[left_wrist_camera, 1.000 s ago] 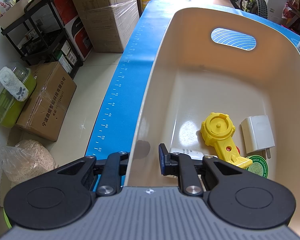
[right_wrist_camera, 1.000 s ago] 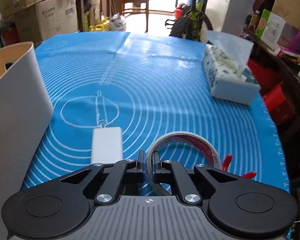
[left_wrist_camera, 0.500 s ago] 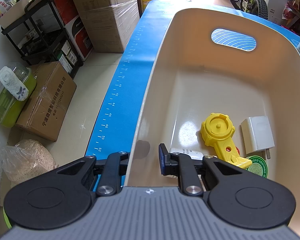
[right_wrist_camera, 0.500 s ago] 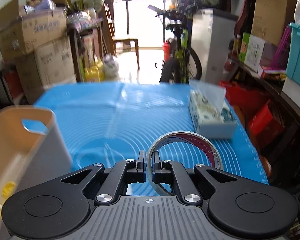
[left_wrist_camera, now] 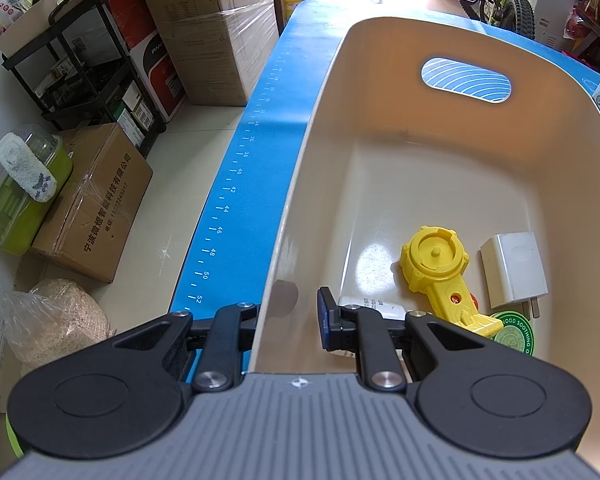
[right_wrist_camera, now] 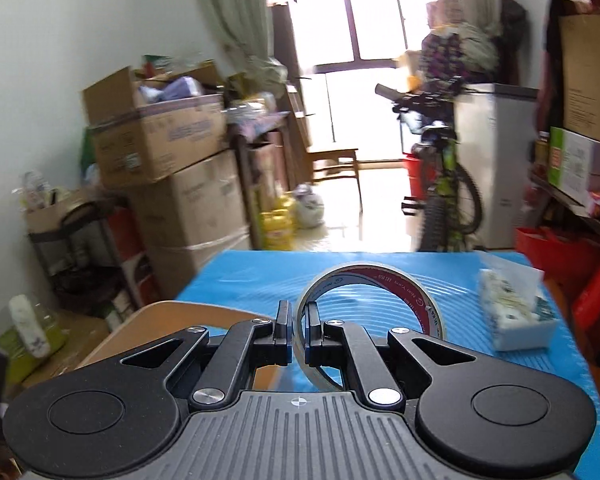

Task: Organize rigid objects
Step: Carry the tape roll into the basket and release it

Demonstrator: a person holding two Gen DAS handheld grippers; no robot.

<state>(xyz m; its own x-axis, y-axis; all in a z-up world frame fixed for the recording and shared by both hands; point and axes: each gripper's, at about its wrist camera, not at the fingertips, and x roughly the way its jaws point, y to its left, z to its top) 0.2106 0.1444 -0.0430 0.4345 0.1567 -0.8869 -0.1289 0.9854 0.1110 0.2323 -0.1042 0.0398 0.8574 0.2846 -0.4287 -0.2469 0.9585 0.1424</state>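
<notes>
A cream plastic bin (left_wrist_camera: 324,128) stands on the blue mat (left_wrist_camera: 256,168). Inside lie a yellow toy (left_wrist_camera: 436,264), a white charger plug (left_wrist_camera: 514,276), a green round tin (left_wrist_camera: 514,338) and a white item partly hidden behind my finger. My left gripper (left_wrist_camera: 290,316) is open and straddles the bin's near left wall, one finger outside, one inside. My right gripper (right_wrist_camera: 296,330) is shut on a roll of clear tape (right_wrist_camera: 380,280) and holds it in the air above the mat (right_wrist_camera: 380,268). The bin's rim (right_wrist_camera: 188,308) shows low left in the right wrist view.
A tissue pack (right_wrist_camera: 512,316) lies on the mat's right side. Cardboard boxes (left_wrist_camera: 96,204) and a black shelf (left_wrist_camera: 88,64) stand on the floor left of the table. A bicycle (right_wrist_camera: 440,184) and stacked boxes (right_wrist_camera: 172,184) stand beyond the table's far end.
My right gripper has lifted the tape roll off the mat and swung up and left toward the bin. The left gripper has not moved.
</notes>
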